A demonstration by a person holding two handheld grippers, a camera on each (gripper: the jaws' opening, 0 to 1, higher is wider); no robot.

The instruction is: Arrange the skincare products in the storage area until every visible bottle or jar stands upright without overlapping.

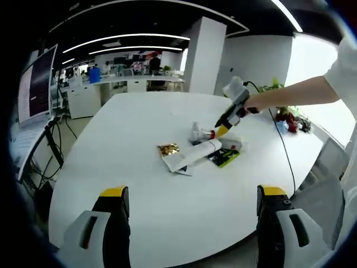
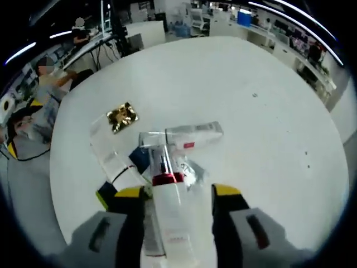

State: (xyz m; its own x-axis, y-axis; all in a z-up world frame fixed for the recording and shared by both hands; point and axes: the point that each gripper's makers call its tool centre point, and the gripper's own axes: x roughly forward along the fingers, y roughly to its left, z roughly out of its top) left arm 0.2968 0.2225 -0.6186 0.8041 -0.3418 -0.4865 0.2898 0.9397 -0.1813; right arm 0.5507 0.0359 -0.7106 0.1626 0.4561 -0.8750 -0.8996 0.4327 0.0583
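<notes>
The skincare products lie in a loose heap at the middle of the white round table (image 1: 139, 184). The heap holds a crumpled gold packet (image 1: 168, 149) (image 2: 122, 116), a long white tube (image 1: 192, 155) (image 2: 111, 159), a green-black sachet (image 1: 223, 158) and a clear bottle (image 1: 196, 134) (image 2: 189, 134) on its side. My right gripper (image 2: 177, 192) (image 1: 222, 131) is tilted down into the heap. A white bottle with a red band (image 2: 167, 178) runs lengthwise between its jaws, and they look shut on it. My left gripper (image 1: 193, 192) hangs wide open over the near table edge, holding nothing.
A black cable (image 1: 284, 151) trails across the table's right side toward the person's arm (image 1: 301, 92). Plants and red items (image 1: 287, 114) stand at the far right edge. Desks, a monitor (image 1: 36, 84) and a seated person (image 2: 53, 84) surround the table.
</notes>
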